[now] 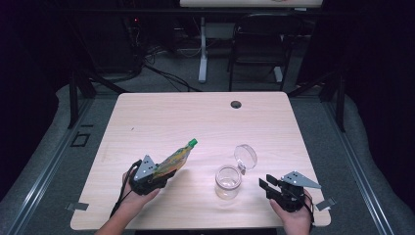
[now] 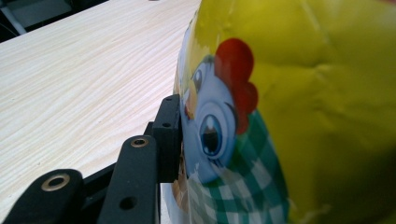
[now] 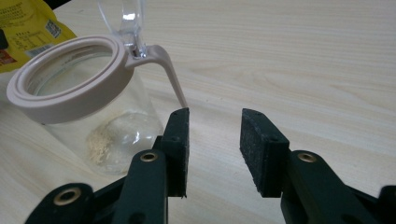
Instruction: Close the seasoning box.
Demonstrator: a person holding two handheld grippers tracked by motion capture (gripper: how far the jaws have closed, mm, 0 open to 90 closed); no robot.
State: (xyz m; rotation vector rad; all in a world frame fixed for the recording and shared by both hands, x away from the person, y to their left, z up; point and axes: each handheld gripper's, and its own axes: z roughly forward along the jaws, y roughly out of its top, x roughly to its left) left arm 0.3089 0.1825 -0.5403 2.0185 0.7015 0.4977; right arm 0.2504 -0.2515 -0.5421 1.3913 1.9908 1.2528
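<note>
My left gripper (image 1: 155, 175) is shut on a yellow spouted pouch (image 1: 173, 159) with a green cap (image 1: 193, 142), held tilted up and to the right above the table. In the left gripper view the pouch (image 2: 289, 116) shows a cartoon chicken, and one black pad (image 2: 169, 135) presses into its side. A clear glass jar (image 1: 228, 181) with a beige rim stands near the front, its clear lid (image 1: 245, 156) flipped open. My right gripper (image 1: 267, 186) is open just right of the jar. Its fingertips (image 3: 215, 149) are empty, beside the jar (image 3: 93, 121) and its beige lever (image 3: 168, 70). Pale crumbs lie in the jar's bottom.
The light wooden table (image 1: 195, 117) has a round cable hole (image 1: 236, 104) near its far edge. A dark chair (image 1: 257, 44) and a white desk leg (image 1: 202, 49) stand beyond it. Both hands are close to the table's front edge.
</note>
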